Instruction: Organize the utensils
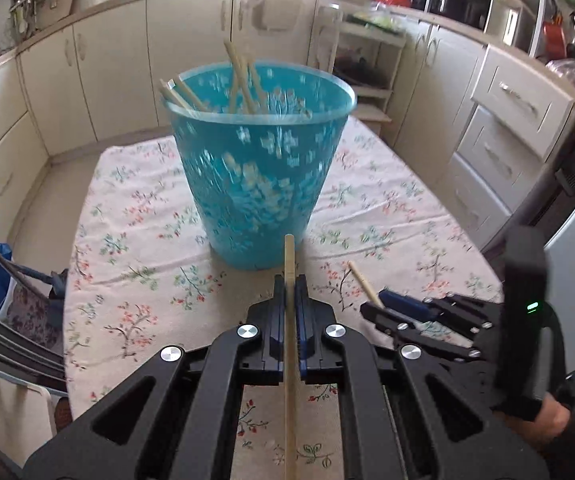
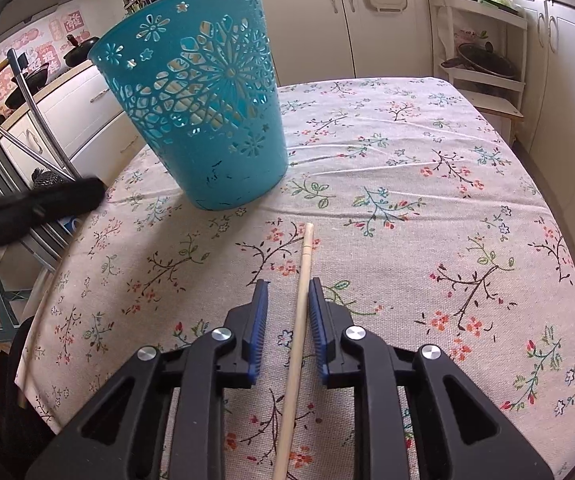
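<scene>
Left gripper (image 1: pixel 290 280) fingers clench a chopstick (image 1: pixel 290 256) at lower centre; right gripper (image 2: pixel 287 284) fingers stand released around another chopstick (image 2: pixel 302 280) on the surface (image 2: pixel 427 152).

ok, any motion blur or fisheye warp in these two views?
Left wrist view: the blue basket is smeared by motion blur and its cutouts are unreadable, while the left tongs and their chopstick stay sharp. Right wrist view: crisp, with basket cutouts clear. Both: cabinets bow at the edges.
</scene>
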The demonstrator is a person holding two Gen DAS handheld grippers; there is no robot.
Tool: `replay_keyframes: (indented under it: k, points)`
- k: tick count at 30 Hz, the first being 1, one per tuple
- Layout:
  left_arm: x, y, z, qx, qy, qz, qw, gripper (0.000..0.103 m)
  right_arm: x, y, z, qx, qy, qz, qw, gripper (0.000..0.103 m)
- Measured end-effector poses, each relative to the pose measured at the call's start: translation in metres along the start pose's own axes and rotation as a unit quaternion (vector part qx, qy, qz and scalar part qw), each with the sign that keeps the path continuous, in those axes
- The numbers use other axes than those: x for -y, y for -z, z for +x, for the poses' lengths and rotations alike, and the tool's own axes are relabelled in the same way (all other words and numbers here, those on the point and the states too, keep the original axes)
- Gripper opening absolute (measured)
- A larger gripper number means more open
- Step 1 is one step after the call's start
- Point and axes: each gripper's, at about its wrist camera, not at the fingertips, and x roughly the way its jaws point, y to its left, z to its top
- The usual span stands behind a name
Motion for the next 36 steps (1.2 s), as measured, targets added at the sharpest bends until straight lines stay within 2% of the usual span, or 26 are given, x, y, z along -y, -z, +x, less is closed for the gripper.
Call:
replay_keyframes:
  k: [6, 12, 18, 24, 28, 36]
  points:
    - [-0.002, -0.041, -0.052, 0.079, 0.021, -0.009, 0.9966, 0.004, -0.005, 0.001, 0.000, 0.000, 0.005, -0.007, 1.000, 0.024]
    - [-0.004, -0.100, -0.095, 0.182, 0.019, -0.021, 0.9830, 0.004, -0.005, 0.001, 0.000, 0.000, 0.005, -0.007, 1.000, 0.024]
    - [-0.013, -0.149, -0.084, 0.237, 0.003, -0.046, 0.9704, 0.004, -0.003, 0.001, 0.000, -0.001, 0.002, -0.005, 1.000, 0.025]
    - [-0.014, -0.181, -0.059, 0.294, -0.039, -0.067, 0.9528, 0.005, -0.004, 0.001, 0.000, -0.001, -0.002, -0.009, 1.000, 0.029]
    - [-0.022, -0.186, -0.032, 0.299, -0.057, -0.094, 0.9478, 0.005, -0.007, 0.002, 0.001, -0.002, -0.002, -0.016, 1.000, 0.032]
    - [-0.026, -0.165, 0.002, 0.275, -0.077, -0.103, 0.9528, 0.005, -0.009, 0.001, 0.001, -0.003, -0.002, -0.022, 1.000, 0.036]
